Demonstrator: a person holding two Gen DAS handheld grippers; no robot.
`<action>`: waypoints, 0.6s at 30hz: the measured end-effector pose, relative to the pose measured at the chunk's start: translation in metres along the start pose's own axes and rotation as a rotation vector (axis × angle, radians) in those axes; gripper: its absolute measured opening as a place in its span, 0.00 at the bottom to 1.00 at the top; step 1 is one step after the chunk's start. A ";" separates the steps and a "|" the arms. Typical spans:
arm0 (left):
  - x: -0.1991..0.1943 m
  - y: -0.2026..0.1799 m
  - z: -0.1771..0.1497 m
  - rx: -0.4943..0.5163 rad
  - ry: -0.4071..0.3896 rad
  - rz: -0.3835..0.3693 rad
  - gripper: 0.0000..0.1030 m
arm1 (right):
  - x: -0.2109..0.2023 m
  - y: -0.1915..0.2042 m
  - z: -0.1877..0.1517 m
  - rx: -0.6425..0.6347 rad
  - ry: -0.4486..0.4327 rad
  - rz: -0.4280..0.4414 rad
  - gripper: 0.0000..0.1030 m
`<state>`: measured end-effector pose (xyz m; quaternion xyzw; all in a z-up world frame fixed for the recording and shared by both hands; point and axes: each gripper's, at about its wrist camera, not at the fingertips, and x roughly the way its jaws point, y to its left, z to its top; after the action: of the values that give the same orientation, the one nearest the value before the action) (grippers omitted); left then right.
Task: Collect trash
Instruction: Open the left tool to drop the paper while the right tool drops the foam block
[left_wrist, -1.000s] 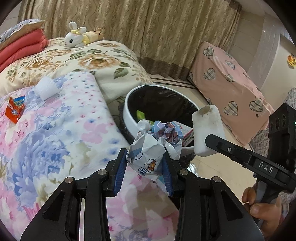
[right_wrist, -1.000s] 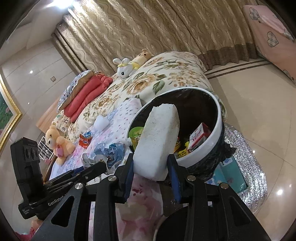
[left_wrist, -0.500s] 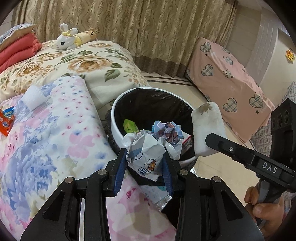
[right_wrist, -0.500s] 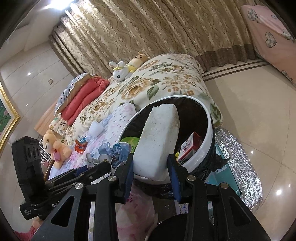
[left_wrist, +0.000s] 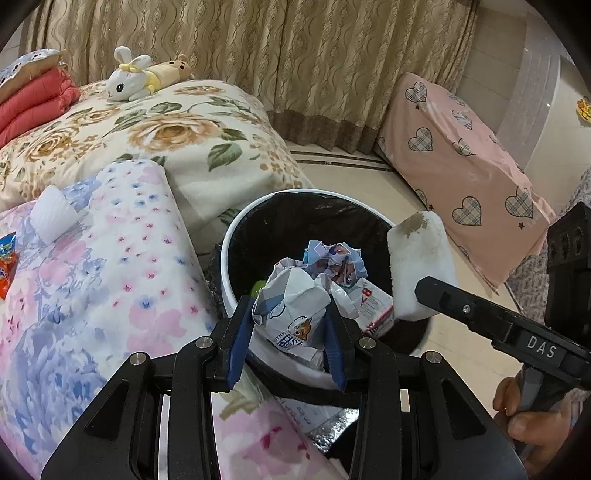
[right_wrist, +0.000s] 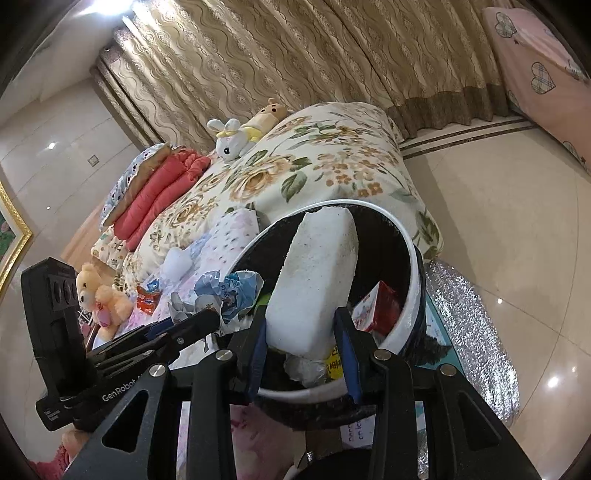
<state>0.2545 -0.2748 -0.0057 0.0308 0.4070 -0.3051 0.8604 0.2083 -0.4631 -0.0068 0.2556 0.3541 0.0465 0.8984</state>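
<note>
Gripping crumpled wrapper (left_wrist: 295, 314), left gripper (left_wrist: 288, 345) jaws clenched on it, frame centre, over near rim of bin (left_wrist: 236, 240). Right gripper (right_wrist: 303, 350) jaws clamp upright foam block (right_wrist: 317, 273), long axis reaching over bin mouth. Beyond: bed (left_wrist: 184, 147), upper left.

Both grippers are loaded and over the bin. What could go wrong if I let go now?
1. The foam block in the right gripper is long and seems to hang near the bin's white rim; it might catch there or tip out onto the floor.
2. The crumpled wrapper in the left gripper is light and close to the near rim, so it may land on the floral blanket.
</note>
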 end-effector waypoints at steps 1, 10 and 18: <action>0.002 0.000 0.001 0.000 0.004 -0.001 0.34 | 0.002 -0.001 0.002 0.000 0.003 -0.001 0.35; 0.012 0.003 0.006 -0.012 0.020 -0.002 0.37 | 0.013 -0.006 0.007 -0.001 0.029 -0.015 0.35; 0.012 0.006 0.009 -0.020 0.020 -0.004 0.53 | 0.017 -0.013 0.008 0.033 0.044 -0.017 0.42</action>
<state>0.2696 -0.2786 -0.0091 0.0244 0.4187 -0.3021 0.8561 0.2255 -0.4730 -0.0186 0.2660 0.3769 0.0386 0.8864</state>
